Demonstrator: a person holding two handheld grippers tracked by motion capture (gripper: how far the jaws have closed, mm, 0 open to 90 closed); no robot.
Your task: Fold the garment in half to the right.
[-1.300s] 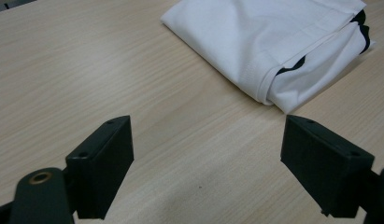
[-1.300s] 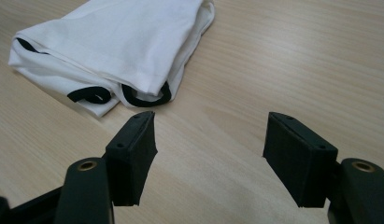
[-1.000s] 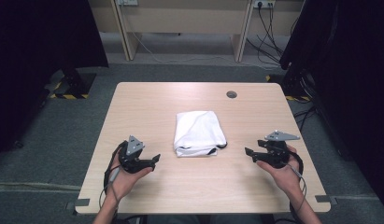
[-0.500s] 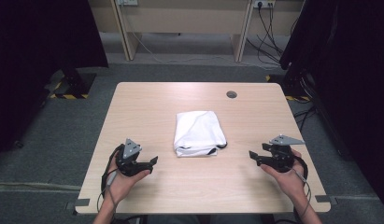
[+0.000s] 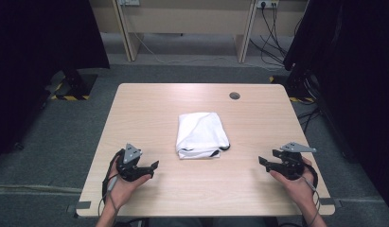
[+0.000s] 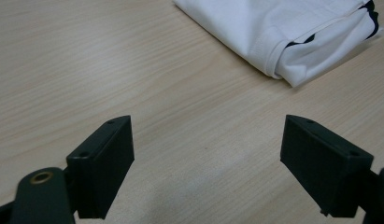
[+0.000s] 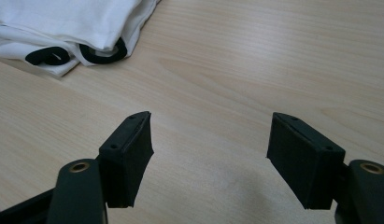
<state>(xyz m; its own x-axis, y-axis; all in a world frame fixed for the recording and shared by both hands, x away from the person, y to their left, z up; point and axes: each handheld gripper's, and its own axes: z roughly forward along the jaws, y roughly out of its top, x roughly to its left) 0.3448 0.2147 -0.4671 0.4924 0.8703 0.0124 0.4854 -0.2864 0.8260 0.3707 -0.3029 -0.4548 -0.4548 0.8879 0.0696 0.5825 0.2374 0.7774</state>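
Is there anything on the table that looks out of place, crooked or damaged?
Nothing stands out. The folded white garment lies neatly near the middle of the table, with only its black trim peeking out at the near edge. The left gripper and right gripper are open, apart from it.

Table (image 5: 149,109) w/ grommet hole (image 5: 234,96)

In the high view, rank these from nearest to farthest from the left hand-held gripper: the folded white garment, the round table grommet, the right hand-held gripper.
From the left hand-held gripper:
1. Folded white garment, table centre, just up and to its right.
2. Right hand-held gripper, across the table near the front right edge.
3. Round grommet, near the far edge, right of centre.
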